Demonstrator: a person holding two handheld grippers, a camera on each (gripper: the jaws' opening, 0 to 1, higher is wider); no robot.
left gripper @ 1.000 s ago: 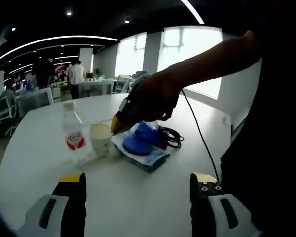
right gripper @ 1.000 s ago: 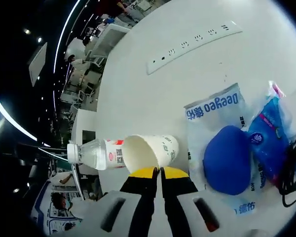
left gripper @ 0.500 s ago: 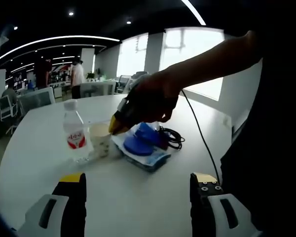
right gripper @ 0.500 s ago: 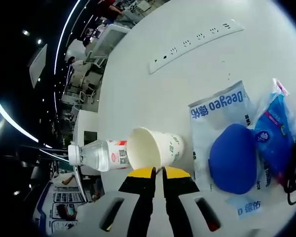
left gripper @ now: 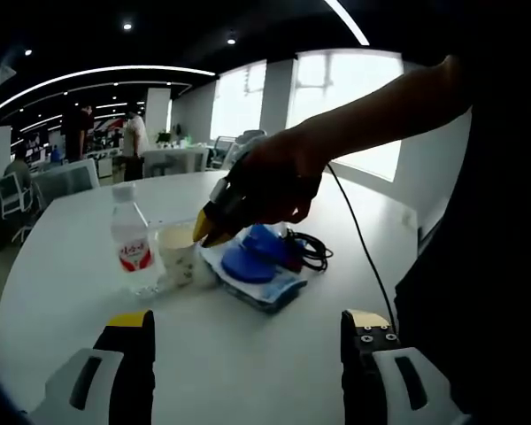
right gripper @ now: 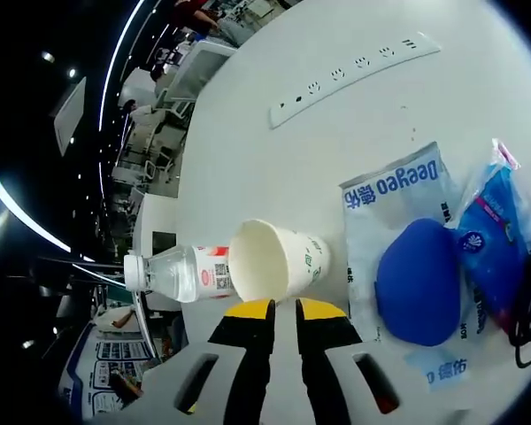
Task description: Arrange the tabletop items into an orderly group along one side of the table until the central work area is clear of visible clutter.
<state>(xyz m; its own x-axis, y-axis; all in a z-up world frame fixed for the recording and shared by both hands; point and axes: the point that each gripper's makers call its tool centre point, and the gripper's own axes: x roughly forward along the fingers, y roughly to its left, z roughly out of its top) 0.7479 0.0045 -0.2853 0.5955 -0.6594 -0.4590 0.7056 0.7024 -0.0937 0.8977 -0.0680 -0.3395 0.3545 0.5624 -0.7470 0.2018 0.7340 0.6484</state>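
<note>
A white paper cup [right gripper: 283, 261] stands on the white table [right gripper: 274, 159] beside a clear water bottle [right gripper: 181, 273] with a red label. My right gripper [right gripper: 285, 310] is at the cup's rim, its yellow-tipped jaws parted by a narrow gap with nothing between them. In the left gripper view a hand holds that right gripper [left gripper: 211, 230] over the cup [left gripper: 179, 257], next to the bottle [left gripper: 133, 252]. My left gripper [left gripper: 248, 320] hangs wide open and empty over the near table.
A blue domed object [right gripper: 418, 283] lies on a white Deegeo packet [right gripper: 389, 190], with a blue tissue pack [right gripper: 491, 243] and a black cable [left gripper: 311, 251] beside it. A power strip [right gripper: 354, 66] is set in the table farther off. Chairs and people stand in the office behind.
My right gripper's jaws, closed together at the cup's rim a second ago, have parted slightly. The cup stands a little nearer the bottle. The left gripper has not moved.
</note>
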